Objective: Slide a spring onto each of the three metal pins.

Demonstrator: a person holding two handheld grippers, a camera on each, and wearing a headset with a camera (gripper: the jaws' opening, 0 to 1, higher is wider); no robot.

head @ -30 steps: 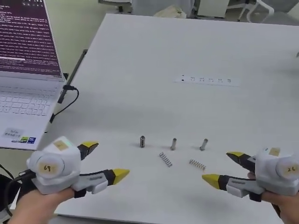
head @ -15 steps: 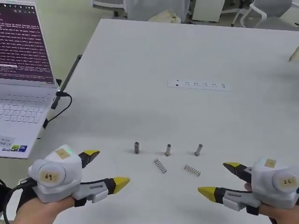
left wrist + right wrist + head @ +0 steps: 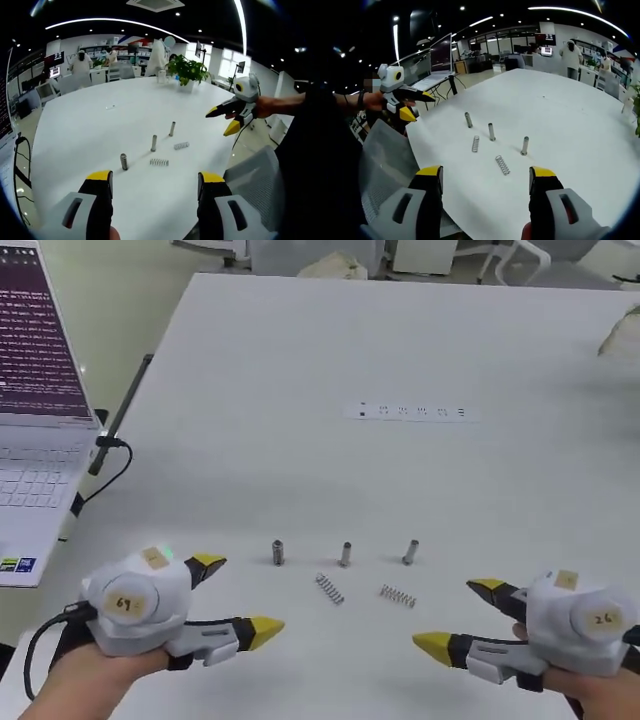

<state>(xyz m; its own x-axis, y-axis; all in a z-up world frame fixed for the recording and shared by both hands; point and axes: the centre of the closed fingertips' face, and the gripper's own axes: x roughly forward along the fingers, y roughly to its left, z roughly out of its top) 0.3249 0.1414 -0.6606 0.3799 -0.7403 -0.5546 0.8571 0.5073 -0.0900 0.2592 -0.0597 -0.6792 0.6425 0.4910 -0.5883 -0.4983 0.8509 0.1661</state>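
Both tools are held low over the near edge of the table [image 3: 300, 360], and both are released. The left tool [image 3: 240, 595] has its two yellow-tipped jaws spread wide with nothing between them. The right tool [image 3: 458, 615] gapes just as empty. Neither touches any part.

Three metal pins stand upright in one row on the table, ahead of the two tools and between them. The sprung pin [image 3: 278, 553], the one nearest the left tool, carries one spring coiled around its shaft. The middle pin [image 3: 346, 554] is bare. The end pin [image 3: 410, 552], nearest the right tool, is bare as well.

Two more springs lie flat on the table, on the tools' side of the row. The first loose spring [image 3: 329, 588] lies just short of the middle pin, slightly toward the left tool. The second loose spring [image 3: 397, 595] lies closer to the right tool, just short of the gap between the middle pin and the end pin. The two are apart from each other and from the pins. That makes three springs: one on a pin, two loose.

In the left gripper view the sprung pin stands just beyond the jaw tips, and the right tool comes in from the right with its jaws parted.

Well beyond the pins lies one white strip [image 3: 410, 412] with small dark marks. Out past the left tool's outer side sits one open laptop [image 3: 30, 440] with a black cable [image 3: 100, 455] beside it.
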